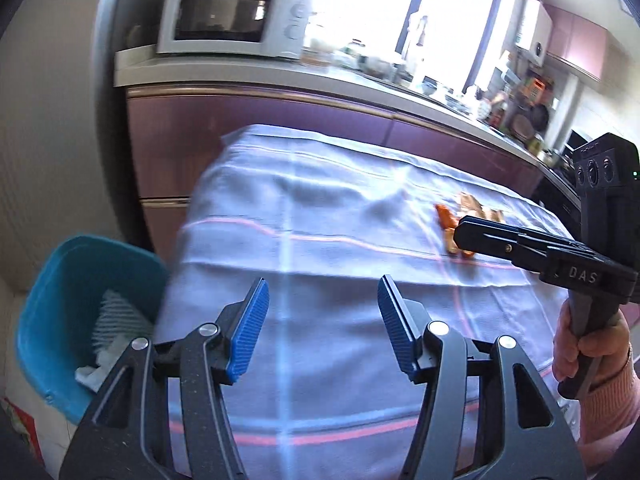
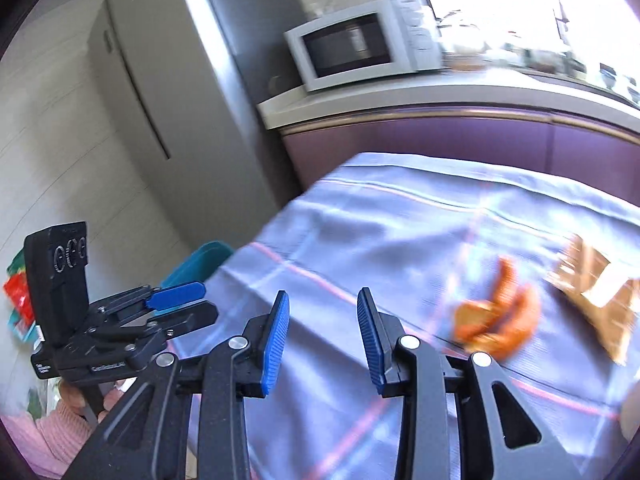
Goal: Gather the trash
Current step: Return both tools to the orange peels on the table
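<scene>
Left gripper (image 1: 323, 328) jaws parted fairly wide, nothing between them, over the striped tablecloth (image 1: 320, 240). Right gripper (image 2: 323, 340) jaws narrower, also empty. Orange trash scraps (image 2: 496, 316) and a brown wrapper (image 2: 592, 292) lie on the cloth at 2 o'clock. Blue bin (image 1: 72, 300) at 9 o'clock holds white paper.

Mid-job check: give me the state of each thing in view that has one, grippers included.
Left gripper: open, nothing between the pads.
Right gripper: open, empty.
Blue plastic bin: upright beside the table, white crumpled paper inside.
Orange peel scraps: lying loose on the cloth.
Shiny brown wrapper: lying crumpled on the cloth.
White microwave: door shut.
</scene>
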Demonstrator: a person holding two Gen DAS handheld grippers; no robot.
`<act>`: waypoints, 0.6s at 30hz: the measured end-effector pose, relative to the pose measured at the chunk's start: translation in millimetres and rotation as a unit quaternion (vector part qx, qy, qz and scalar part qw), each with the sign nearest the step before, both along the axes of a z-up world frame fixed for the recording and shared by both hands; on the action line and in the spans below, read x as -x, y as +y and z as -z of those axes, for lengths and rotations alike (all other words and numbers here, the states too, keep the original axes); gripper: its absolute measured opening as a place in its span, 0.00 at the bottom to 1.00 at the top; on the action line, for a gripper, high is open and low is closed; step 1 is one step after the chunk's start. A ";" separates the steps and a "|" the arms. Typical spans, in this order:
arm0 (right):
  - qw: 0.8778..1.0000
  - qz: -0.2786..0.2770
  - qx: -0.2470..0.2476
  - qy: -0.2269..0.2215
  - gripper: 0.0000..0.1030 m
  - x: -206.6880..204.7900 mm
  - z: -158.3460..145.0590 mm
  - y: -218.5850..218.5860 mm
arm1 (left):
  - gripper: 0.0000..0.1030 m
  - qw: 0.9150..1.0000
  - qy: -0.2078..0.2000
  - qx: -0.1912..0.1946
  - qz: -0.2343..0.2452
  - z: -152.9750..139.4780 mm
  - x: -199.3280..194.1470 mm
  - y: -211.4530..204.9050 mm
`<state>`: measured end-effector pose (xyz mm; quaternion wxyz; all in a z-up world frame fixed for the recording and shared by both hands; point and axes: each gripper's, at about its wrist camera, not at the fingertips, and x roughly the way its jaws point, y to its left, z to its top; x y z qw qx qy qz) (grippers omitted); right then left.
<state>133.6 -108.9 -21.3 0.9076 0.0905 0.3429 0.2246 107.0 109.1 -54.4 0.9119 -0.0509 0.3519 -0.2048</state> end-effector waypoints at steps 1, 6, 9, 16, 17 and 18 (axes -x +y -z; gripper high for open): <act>1.000 0.015 -0.002 0.003 0.32 1.9 2.4 -12.6 | 0.54 1.000 0.001 -0.001 0.011 -0.3 -1.4 -11.7; 0.997 0.071 -0.010 0.016 0.36 7.3 14.9 -64.3 | 0.54 0.998 0.002 -0.010 0.055 1.2 -5.6 -66.3; 0.995 0.093 -0.013 0.024 0.38 4.2 23.4 -79.1 | 0.52 0.997 0.008 -0.017 0.074 3.4 -16.3 -94.3; 0.992 0.114 -0.032 0.051 0.39 -11.8 42.5 -98.4 | 0.49 0.996 0.022 -0.029 0.086 8.3 -40.6 -131.6; 0.991 0.116 -0.035 0.055 0.39 -13.9 44.7 -100.2 | 0.49 0.995 0.024 -0.029 0.087 9.0 -43.9 -134.4; 0.991 0.115 -0.039 0.060 0.39 -15.8 46.9 -102.0 | 0.49 0.995 0.026 -0.030 0.087 9.5 -46.0 -136.7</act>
